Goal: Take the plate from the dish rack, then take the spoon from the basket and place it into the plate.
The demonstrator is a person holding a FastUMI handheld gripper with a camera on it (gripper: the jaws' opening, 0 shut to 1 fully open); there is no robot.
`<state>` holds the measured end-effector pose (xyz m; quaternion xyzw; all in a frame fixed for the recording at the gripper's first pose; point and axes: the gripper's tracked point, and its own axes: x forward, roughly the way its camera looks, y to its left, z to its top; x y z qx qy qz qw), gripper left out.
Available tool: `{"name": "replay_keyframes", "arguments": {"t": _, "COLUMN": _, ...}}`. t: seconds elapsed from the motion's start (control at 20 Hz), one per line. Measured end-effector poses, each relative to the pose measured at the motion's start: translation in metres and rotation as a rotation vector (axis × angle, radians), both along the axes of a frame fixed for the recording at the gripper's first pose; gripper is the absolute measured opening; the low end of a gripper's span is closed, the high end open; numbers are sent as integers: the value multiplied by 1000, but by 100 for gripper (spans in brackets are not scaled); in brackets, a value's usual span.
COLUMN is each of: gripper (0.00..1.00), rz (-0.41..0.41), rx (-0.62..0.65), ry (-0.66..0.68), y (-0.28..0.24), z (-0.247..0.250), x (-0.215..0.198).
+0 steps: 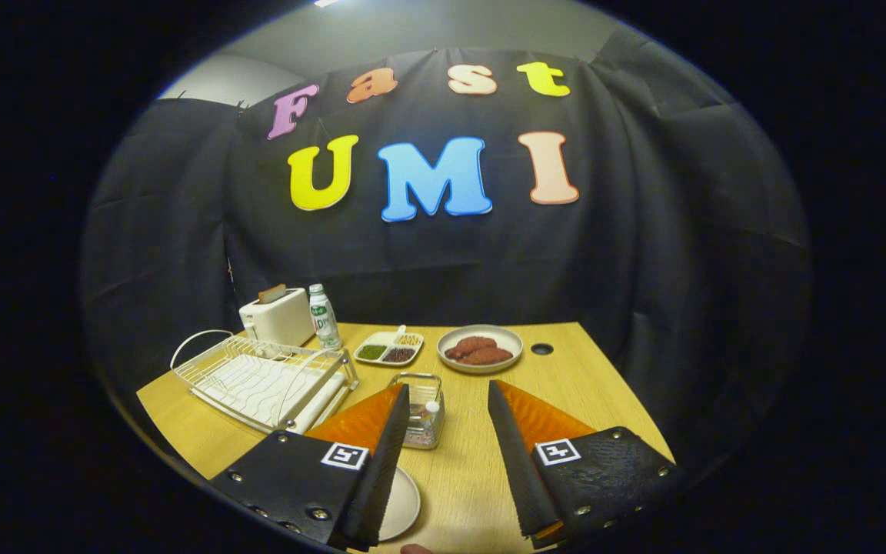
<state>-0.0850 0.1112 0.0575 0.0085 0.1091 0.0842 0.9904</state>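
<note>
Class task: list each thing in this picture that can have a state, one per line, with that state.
Tongs: open, holding nothing.
Dish rack: no plate in it.
Plate: flat on the table, bare, under the left finger.
Basket: upright, just ahead of the tongs.
Toaster: bread sticking up.
Bottle: upright, capped.

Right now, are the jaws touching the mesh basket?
Apart. In the gripper view the gripper is open with nothing held, and bare table shows between its fingers; the mesh basket stands just ahead, beside the left finger, overlapped in view only.
</note>
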Motion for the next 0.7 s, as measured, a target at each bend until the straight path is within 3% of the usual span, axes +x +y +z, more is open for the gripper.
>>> {"name": "replay_keyframes", "arguments": {"t": 0.25, "gripper": 65, "rz": 18, "rx": -12, "ry": -173, "y": 11, "z": 4, "x": 24}}
{"name": "replay_keyframes", "arguments": {"t": 0.6, "gripper": 65, "rz": 32, "rx": 1, "ry": -191, "y": 41, "z": -70, "x": 66}}
{"name": "replay_keyframes", "arguments": {"t": 0.7, "gripper": 59, "rz": 28, "rx": -3, "ry": -200, "y": 46, "z": -78, "x": 77}}
